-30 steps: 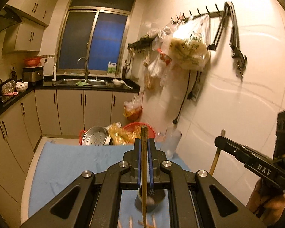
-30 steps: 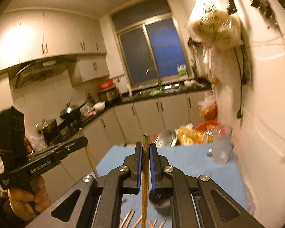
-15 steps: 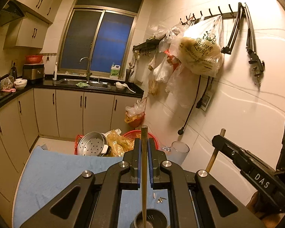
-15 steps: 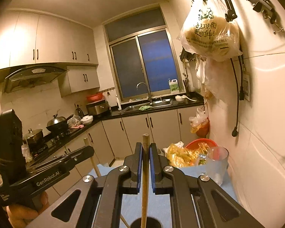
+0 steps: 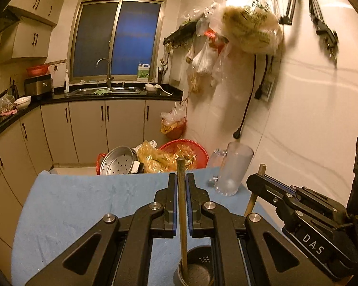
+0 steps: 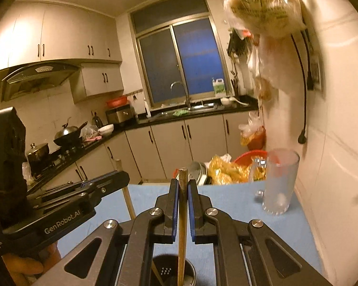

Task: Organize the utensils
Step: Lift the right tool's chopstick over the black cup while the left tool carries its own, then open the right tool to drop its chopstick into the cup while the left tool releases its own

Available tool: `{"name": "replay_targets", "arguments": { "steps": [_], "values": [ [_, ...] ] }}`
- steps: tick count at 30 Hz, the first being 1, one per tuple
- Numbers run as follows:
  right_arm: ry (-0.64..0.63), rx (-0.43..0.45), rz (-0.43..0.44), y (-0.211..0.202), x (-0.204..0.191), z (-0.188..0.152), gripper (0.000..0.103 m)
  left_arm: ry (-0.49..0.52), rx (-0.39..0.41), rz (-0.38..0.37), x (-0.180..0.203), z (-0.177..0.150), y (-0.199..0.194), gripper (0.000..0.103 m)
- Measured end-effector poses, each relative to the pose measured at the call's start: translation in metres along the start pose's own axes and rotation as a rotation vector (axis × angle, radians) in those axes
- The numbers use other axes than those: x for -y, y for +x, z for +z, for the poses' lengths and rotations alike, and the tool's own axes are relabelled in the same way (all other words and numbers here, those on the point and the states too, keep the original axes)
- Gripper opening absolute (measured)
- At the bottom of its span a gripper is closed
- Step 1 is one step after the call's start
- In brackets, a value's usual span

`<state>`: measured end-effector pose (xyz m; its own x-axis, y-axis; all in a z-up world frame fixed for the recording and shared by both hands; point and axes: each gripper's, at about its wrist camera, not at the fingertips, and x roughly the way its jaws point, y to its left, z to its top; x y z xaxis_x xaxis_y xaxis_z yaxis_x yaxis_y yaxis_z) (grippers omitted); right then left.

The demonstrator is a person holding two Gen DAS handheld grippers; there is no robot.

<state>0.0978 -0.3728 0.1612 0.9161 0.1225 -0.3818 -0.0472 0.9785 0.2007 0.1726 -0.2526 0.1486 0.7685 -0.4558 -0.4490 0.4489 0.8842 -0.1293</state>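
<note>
- Left hand-held gripper [image 5: 181, 203] was clamped on a chopstick [image 5: 182, 214]: thin, straight, light-brown wood with a squared top end, standing upright between the blue pads.
- Its lower end was inside a dark round metal holder [image 5: 194, 270] with small holes in its base, on the blue-covered counter [image 5: 83, 205].
- Right hand-held gripper [image 6: 182, 208] was closed on a second chopstick [image 6: 181, 226] of the same look, its tip also down in the holder [image 6: 171, 271].
- A clear glass mug [image 6: 278, 182] stood near the wall, well apart from the holder.
</note>
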Motion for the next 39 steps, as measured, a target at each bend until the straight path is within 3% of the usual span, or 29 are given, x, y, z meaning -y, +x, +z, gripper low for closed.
{"name": "replay_targets", "arguments": {
  "steps": [14,16,19,22,24,27,29,32,39],
  "values": [
    [0.011,-0.027,-0.012,-0.007,0.006,-0.021,0.012,0.074,0.0,0.037,0.016,-0.019,-0.002,0.008],
    [0.013,-0.023,-0.016,-0.012,0.004,-0.02,0.012,0.076,-0.002,0.044,0.017,-0.02,-0.005,0.017],
    [0.018,-0.016,-0.032,-0.019,0.005,-0.018,0.016,0.07,0.009,0.055,0.016,-0.023,-0.012,0.045],
    [0.02,-0.003,-0.042,-0.032,0.004,-0.017,0.02,0.072,0.015,0.068,0.016,-0.027,-0.02,0.051],
    [0.02,0.001,-0.048,-0.04,0.003,-0.018,0.027,0.079,0.012,0.083,0.016,-0.03,-0.026,0.062],
    [0.025,0.006,-0.052,-0.054,0.003,-0.019,0.041,0.093,0.017,0.104,0.016,-0.035,-0.037,0.068],
    [0.032,0.009,-0.05,-0.062,0.003,-0.021,0.059,0.102,0.019,0.118,0.016,-0.04,-0.047,0.073],
    [0.039,0.002,-0.051,-0.073,0.002,-0.026,0.066,0.122,0.026,0.139,0.017,-0.048,-0.062,0.079],
    [0.052,-0.016,-0.037,-0.095,-0.006,-0.043,0.069,0.165,0.026,0.149,0.021,-0.064,-0.089,0.079]
  ]
}}
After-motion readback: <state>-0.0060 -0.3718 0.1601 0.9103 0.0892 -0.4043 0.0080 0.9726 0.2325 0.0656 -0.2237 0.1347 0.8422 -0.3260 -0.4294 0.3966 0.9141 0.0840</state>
